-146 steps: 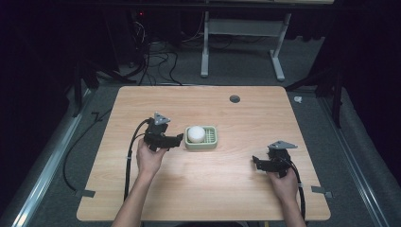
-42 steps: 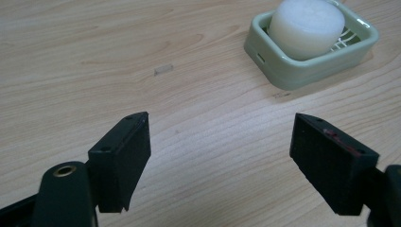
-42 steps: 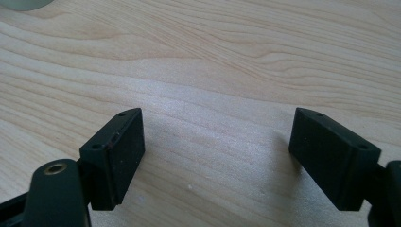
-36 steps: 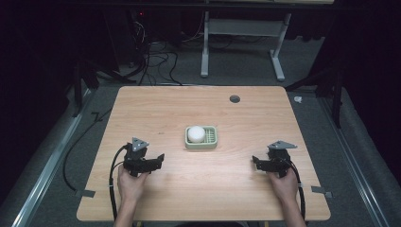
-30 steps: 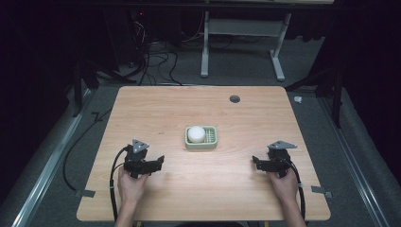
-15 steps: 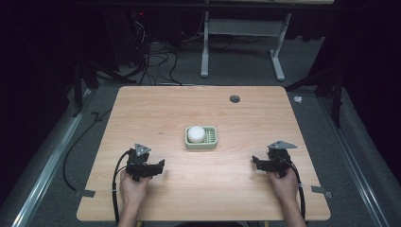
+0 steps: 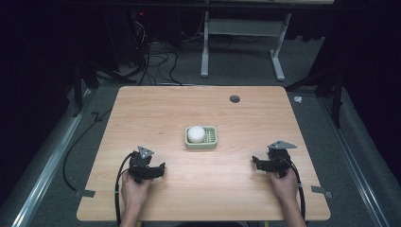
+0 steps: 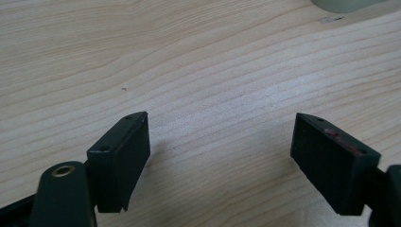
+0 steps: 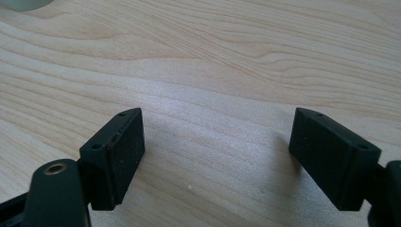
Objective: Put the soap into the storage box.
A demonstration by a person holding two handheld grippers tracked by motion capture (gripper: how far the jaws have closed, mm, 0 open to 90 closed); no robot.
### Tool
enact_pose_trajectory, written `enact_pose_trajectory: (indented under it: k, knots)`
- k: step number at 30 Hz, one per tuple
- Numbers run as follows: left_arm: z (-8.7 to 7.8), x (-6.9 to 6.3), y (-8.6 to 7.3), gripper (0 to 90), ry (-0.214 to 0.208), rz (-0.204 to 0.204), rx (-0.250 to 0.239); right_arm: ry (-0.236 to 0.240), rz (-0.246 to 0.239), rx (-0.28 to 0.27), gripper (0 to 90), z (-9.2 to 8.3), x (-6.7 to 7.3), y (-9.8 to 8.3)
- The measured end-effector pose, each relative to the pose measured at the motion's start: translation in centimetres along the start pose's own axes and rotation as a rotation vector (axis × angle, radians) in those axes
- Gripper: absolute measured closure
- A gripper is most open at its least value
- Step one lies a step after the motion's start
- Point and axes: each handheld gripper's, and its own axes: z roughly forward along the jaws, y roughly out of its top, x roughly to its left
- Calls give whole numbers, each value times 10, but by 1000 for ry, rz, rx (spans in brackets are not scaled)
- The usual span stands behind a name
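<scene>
Black tongs rest wide apart and empty at my near edge, one in each hand.

Nearest me, my left gripper point(image 7: 162, 168) and right gripper point(image 7: 254, 161) sit low on the wooden table point(image 7: 156, 109), jaws spread, nothing between them. Farther out at the centre, the white ball point(image 7: 196, 134) lies in the left part of the pale green tray point(image 7: 211, 138). I judge a clean grasp needs level jaws straddling the ball, closing gently. Count: two grippers, one ball, one tray, one dark grommet point(image 7: 234, 99) at the far side.

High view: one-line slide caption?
Left tongs and right tongs rest open on the table, white ball in green tray between.
</scene>
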Motion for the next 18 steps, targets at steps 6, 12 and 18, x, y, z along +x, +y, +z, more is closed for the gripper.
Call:
enact_pose_trajectory:
  k: [6,12,18]
  knots:
    - [3,-4,0,204,8,18,-10,0,-2,0,198,0,0,0]
    - [8,-4,-8,183,-22,-14,-78,-1,-2,-1,198,0,0,0]
    - [7,-4,-8,182,-17,-21,-76,-1,-2,-1,198,0,0,0]
